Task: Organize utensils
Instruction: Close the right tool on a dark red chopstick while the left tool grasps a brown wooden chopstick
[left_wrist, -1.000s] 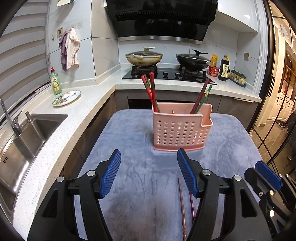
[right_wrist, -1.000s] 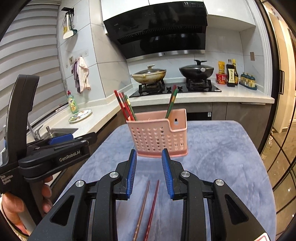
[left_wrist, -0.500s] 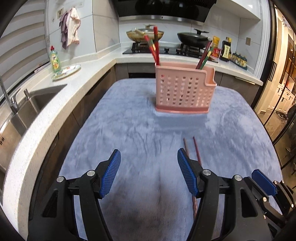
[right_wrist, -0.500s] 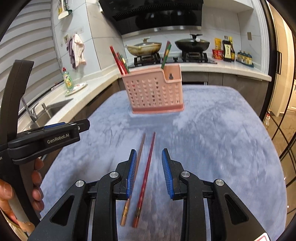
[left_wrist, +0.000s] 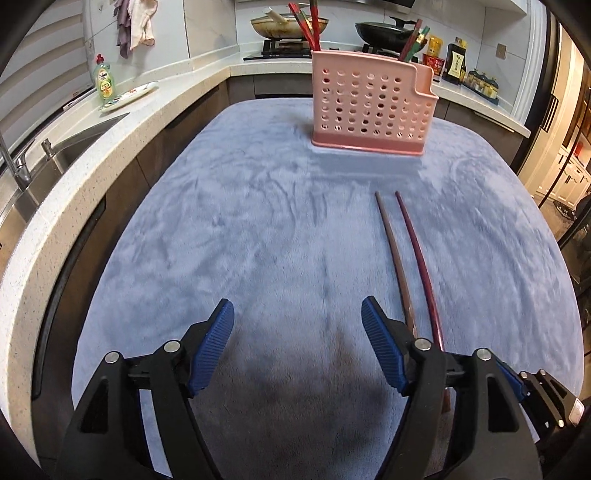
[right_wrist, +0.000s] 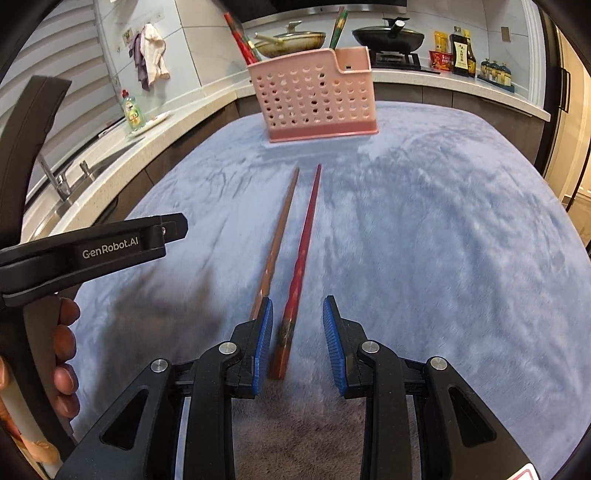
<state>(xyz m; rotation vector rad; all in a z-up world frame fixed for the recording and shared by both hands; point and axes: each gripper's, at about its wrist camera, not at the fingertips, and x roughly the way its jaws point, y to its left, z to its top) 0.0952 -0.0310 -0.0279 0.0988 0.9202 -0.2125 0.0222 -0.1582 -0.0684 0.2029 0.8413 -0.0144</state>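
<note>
Two loose chopsticks lie side by side on the blue-grey cloth (left_wrist: 240, 221): a brown one (right_wrist: 280, 229) and a red one (right_wrist: 308, 225). My right gripper (right_wrist: 298, 306) hangs low over their thick ends. The red one's end sits between its open fingers, and the brown one passes just outside the left pad (right_wrist: 264, 332). My left gripper (left_wrist: 295, 310) is to the left of the brown chopstick (left_wrist: 391, 247) and the red one (left_wrist: 417, 251), its jaws opening with nothing between them. A pink perforated holder (left_wrist: 369, 107) stands at the far side with chopsticks (left_wrist: 308, 22) upright in it.
A white counter with a sink (left_wrist: 55, 155) and a green soap bottle (left_wrist: 104, 79) runs along the left. Pans on a stove (right_wrist: 388, 37) and sauce bottles (right_wrist: 461, 51) stand behind the holder. A hand (right_wrist: 64, 354) holds the left gripper's body (right_wrist: 110, 247).
Both grippers have sunk toward the cloth and tipped downward. The right fingers have come down around the red chopstick's end. The left jaws stand slightly wider.
</note>
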